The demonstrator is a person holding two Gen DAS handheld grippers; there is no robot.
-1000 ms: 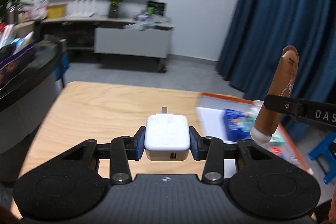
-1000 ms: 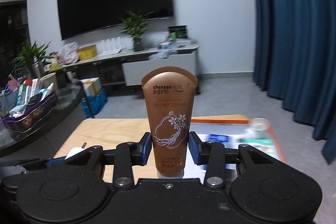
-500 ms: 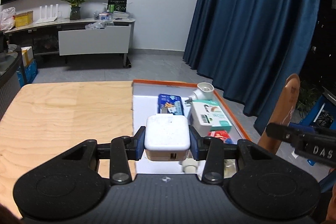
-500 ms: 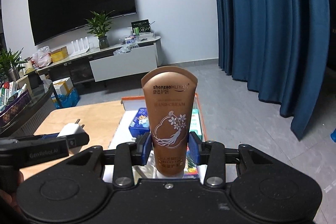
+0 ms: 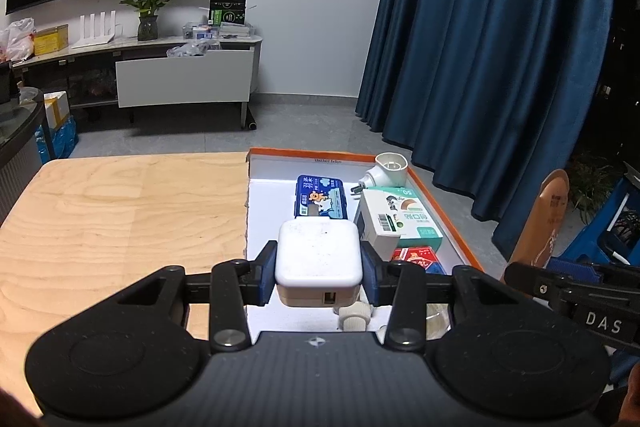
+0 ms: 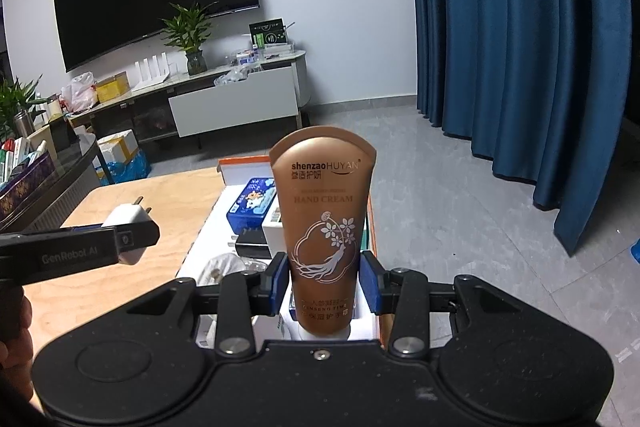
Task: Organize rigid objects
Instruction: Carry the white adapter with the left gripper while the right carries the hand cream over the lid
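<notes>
My left gripper (image 5: 319, 273) is shut on a white power adapter (image 5: 318, 251), held above the near end of an orange-rimmed white tray (image 5: 444, 205) at the table's right. My right gripper (image 6: 324, 279) is shut on a brown hand cream tube (image 6: 323, 211), upright with its white cap down, over the tray's near right part. In the left wrist view the tube (image 5: 548, 215) shows at far right. In the right wrist view the adapter (image 6: 126, 223) and the left gripper's finger (image 6: 80, 251) show at left.
In the tray lie a blue tin (image 5: 319, 197), a white-green box (image 5: 396, 219), a white plug-in device (image 5: 386, 173), a red pack (image 5: 418, 259) and a small bottle cap (image 5: 354, 319). The wooden table (image 5: 120, 219) stretches left. Blue curtains (image 5: 500, 47) hang at right.
Both grippers have swung right from over the bare wood to over the tray, each still holding its object. In the last half second they hardly moved.
</notes>
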